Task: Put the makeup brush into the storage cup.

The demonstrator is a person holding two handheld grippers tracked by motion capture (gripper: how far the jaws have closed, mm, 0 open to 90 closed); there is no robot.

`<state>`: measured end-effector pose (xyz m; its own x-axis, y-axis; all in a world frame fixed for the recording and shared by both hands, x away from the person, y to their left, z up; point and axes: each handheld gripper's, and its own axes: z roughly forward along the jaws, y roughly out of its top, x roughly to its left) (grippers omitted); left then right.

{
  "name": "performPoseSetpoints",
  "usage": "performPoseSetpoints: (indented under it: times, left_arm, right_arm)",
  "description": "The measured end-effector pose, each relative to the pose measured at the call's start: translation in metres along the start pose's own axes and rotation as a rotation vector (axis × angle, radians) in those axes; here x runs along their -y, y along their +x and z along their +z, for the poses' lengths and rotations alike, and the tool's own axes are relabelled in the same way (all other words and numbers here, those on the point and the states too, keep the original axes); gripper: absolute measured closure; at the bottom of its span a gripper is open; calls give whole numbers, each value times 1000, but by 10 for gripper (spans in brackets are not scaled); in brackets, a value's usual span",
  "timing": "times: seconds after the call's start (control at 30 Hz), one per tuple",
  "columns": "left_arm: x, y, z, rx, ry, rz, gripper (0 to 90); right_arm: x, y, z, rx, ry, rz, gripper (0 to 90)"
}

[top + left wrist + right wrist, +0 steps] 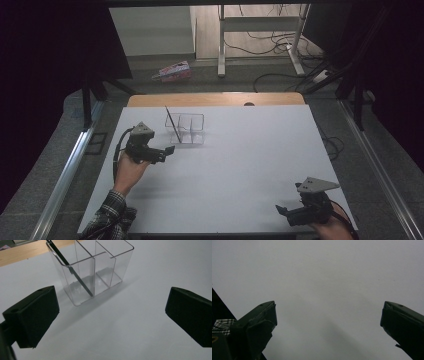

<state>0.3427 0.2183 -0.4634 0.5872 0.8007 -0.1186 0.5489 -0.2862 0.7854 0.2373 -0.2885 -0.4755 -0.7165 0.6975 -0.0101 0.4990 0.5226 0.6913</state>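
Left hand-held gripper point(111, 312) agape near organiser point(92, 270)

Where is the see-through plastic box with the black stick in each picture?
High view: the clear plastic divided box sits upper left of centre on the white table.
Left gripper view: top centre.
Right gripper view: not in it.
Shared landmark: the thin black stick.

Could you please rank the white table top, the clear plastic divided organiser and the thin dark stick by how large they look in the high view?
1. White table top, by far the largest.
2. Clear plastic divided organiser.
3. Thin dark stick: roughly as tall as the organiser, but far slimmer.
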Motion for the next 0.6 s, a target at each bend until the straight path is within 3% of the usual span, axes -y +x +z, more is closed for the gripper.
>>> performPoseSetpoints:
  times: [0.33,0.6]
  left_arm:
    - [7,-4,-7,3,-5,-21,0]
    - [13,-9,-16,9,-9,-13,0]
  right_arm:
    - [0,0,0,1,2,-2,6]
    - [0,0,0,0,3,-1,6]
